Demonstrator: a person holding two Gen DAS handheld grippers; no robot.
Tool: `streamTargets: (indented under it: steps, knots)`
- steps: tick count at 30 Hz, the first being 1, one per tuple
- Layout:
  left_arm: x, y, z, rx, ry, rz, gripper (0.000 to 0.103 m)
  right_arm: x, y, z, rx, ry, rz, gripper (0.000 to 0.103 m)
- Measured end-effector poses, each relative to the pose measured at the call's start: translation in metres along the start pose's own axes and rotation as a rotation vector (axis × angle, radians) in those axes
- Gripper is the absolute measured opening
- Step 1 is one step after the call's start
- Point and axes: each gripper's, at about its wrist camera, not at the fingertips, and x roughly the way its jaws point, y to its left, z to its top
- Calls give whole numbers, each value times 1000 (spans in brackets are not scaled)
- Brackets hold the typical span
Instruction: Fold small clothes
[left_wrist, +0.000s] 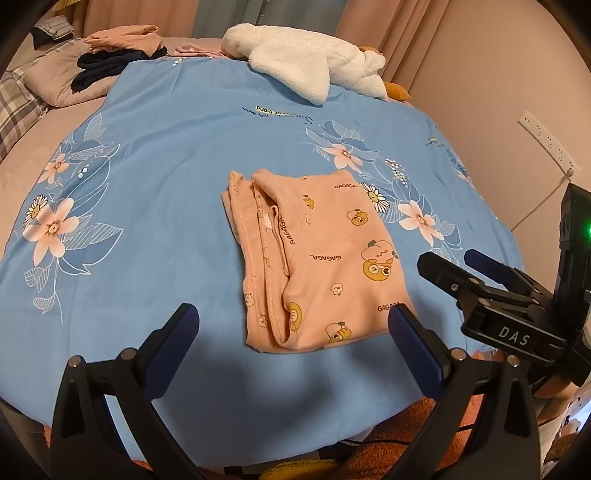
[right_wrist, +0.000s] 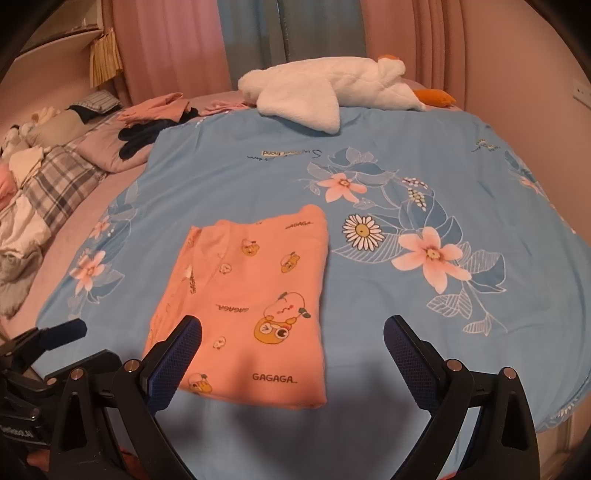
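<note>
A small pink garment (left_wrist: 317, 258) with cartoon prints and "GAGAGA" text lies folded into a flat rectangle on the blue floral sheet (left_wrist: 155, 206). It also shows in the right wrist view (right_wrist: 251, 295). My left gripper (left_wrist: 295, 325) is open and empty, held just short of the garment's near edge. My right gripper (right_wrist: 291, 336) is open and empty, its left finger (right_wrist: 177, 354) over the garment's near left corner. The right gripper also shows at the right edge of the left wrist view (left_wrist: 480, 269), beside the garment.
A white plush goose (left_wrist: 306, 62) lies at the far edge of the sheet. A pile of pink and dark clothes (left_wrist: 118, 51) sits at the back left by grey and plaid pillows (left_wrist: 22, 99). A wall with a power strip (left_wrist: 546, 140) is to the right.
</note>
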Motion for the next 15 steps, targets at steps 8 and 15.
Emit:
streamTargets:
  steps: [8,15]
  knots:
    - [0,0,0,-1,2,-1,102,0,1,0,-3,4,-1,98]
    - [0,-1,0,-1,-3,11,102,0,2,-1,-4,5,-2,98]
